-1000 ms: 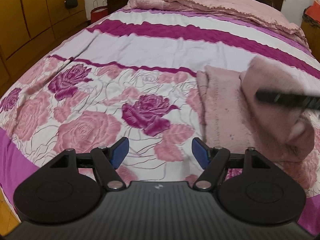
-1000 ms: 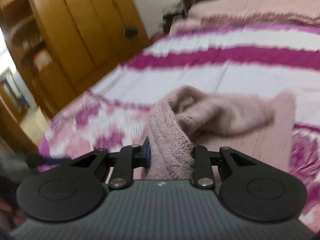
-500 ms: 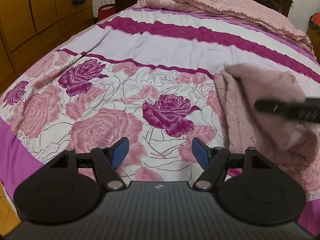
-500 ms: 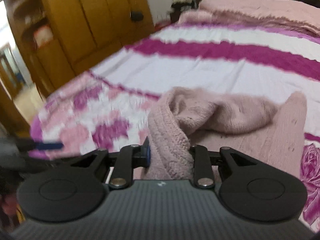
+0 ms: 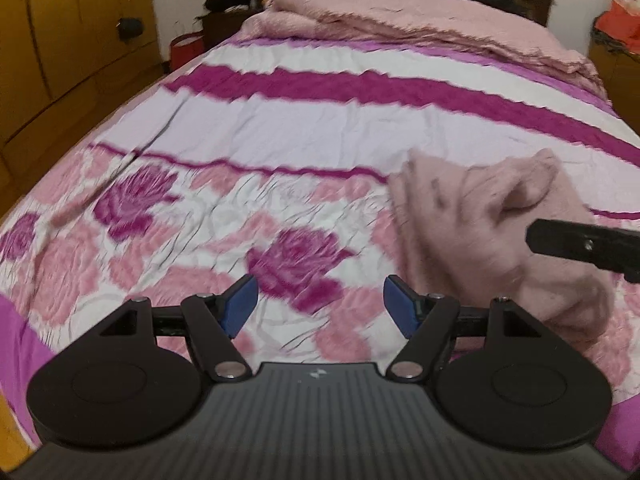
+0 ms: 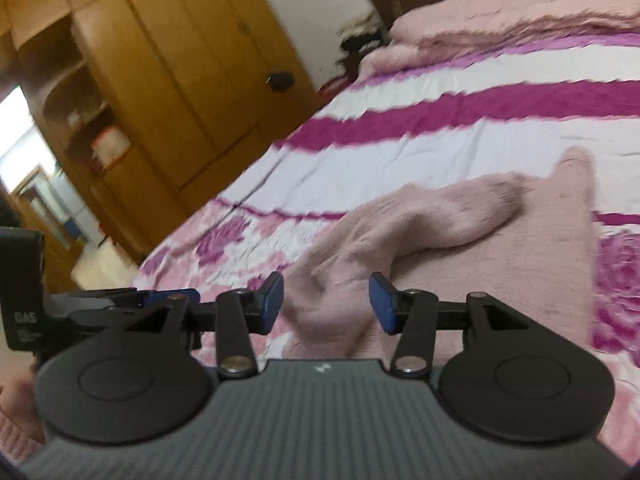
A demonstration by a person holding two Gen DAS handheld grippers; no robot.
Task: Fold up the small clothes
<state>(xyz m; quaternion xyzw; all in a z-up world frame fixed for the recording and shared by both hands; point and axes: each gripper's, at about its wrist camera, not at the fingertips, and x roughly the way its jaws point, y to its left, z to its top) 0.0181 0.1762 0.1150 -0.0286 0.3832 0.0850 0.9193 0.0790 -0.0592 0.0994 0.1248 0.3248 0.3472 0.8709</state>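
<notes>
**Right jaws letting go, pink knit dropping onto its own fold**

Left wrist view first. Left gripper (image 5: 318,300) hanging over the floral bedspread (image 5: 200,216), blue pads wide apart, nothing between them — parked clear, probably to leave the other hand room. Off to the right, the pink knit garment (image 5: 480,232) lying on the bed, one soft flap doubled over the flat part beneath. Thick, fuzzy, ribbed-looking yarn, rounded edges rather than crisp creases; likely to spring back a little once freed. A black finger of the right gripper (image 5: 576,246) reaching in across it from the frame's edge. Rumpled pink blanket (image 5: 420,20) heaped at the far end of the bed.

Now the right wrist view. Right gripper (image 6: 326,300) opening at this moment, blue pads standing off on either side of the cloth, a fold of the garment (image 6: 420,236) slumped between them but no longer pinched. Sleeve-like tube draped across the flat panel, a fold seemingly just laid. Wooden wardrobe (image 6: 168,80) behind, blurred.
</notes>
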